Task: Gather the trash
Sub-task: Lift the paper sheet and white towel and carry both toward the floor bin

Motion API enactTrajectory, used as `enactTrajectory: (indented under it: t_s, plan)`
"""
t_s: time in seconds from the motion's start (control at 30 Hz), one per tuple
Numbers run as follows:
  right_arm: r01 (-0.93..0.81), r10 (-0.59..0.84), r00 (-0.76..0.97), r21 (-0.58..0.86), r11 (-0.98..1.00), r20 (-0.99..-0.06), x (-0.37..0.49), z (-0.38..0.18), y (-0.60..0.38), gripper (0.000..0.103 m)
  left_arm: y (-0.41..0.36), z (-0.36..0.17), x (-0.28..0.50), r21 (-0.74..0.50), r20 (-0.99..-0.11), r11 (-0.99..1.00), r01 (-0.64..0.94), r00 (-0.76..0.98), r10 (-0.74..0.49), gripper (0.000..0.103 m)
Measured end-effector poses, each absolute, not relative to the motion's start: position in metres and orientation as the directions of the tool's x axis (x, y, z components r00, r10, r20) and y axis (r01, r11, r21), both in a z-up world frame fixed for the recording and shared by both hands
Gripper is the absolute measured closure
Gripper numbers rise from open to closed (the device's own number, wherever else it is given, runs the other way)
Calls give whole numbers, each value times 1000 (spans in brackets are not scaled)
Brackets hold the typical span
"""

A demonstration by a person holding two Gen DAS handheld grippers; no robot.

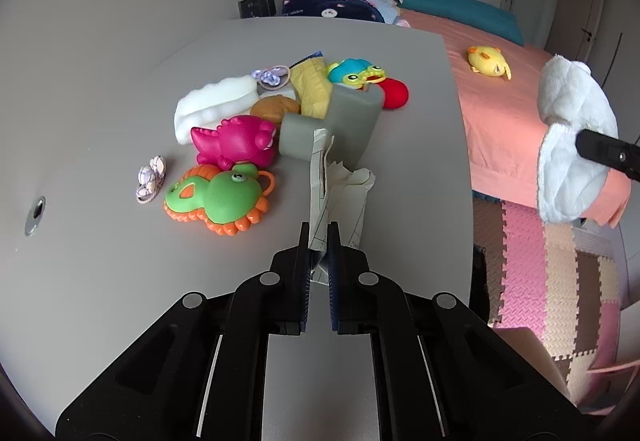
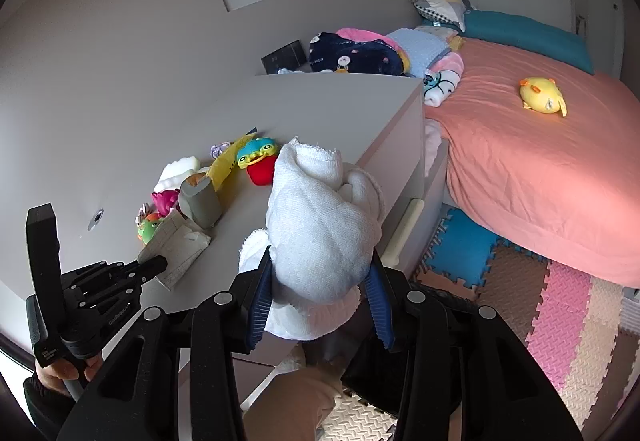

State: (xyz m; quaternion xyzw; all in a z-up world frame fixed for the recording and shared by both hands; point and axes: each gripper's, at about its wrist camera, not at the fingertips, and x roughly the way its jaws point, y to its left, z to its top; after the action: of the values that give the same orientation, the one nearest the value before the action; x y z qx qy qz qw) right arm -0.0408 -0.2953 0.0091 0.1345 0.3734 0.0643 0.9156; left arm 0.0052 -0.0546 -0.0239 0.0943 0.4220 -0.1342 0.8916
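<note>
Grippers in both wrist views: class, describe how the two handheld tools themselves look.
Both are matte black plastic linkages with round silver pivot pins. The left gripper and the right gripper carry dark blue ribbed pads on the jaws. Seen from the right wrist, the left tool has a tall black upright block, small white lettering and a handle below.

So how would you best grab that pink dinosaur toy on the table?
Pinch the pink dinosaur toy across its narrow tail end at the left, coming from above. The tail points to bare table, while its head end is crowded against the grey block and the brown toy.
</note>
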Motion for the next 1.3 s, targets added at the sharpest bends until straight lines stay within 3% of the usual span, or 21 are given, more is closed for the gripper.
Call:
enactTrajectory:
  t_s: [0.5, 1.13, 1.23, 1.3]
  plan:
    - [43, 179, 746, 314, 948, -641, -74, 15, -335, 59, -114, 4, -28, 66, -739, 895, 442, 624, -253, 97]
    - [235, 48, 697, 292, 927, -715, -85, -15, -407, 58, -230, -24, -33, -10, -798, 742, 670, 442, -410, 97]
    - [253, 38, 666, 274, 928, -745, -78, -23, -414, 52, -240, -33, -31, -26, -818, 719, 694, 399, -415, 96]
    - [285, 6, 645, 248, 926, -764, -71, -29, -419, 36, -245, -41, -29, -39, -837, 707, 706, 364, -409, 86]
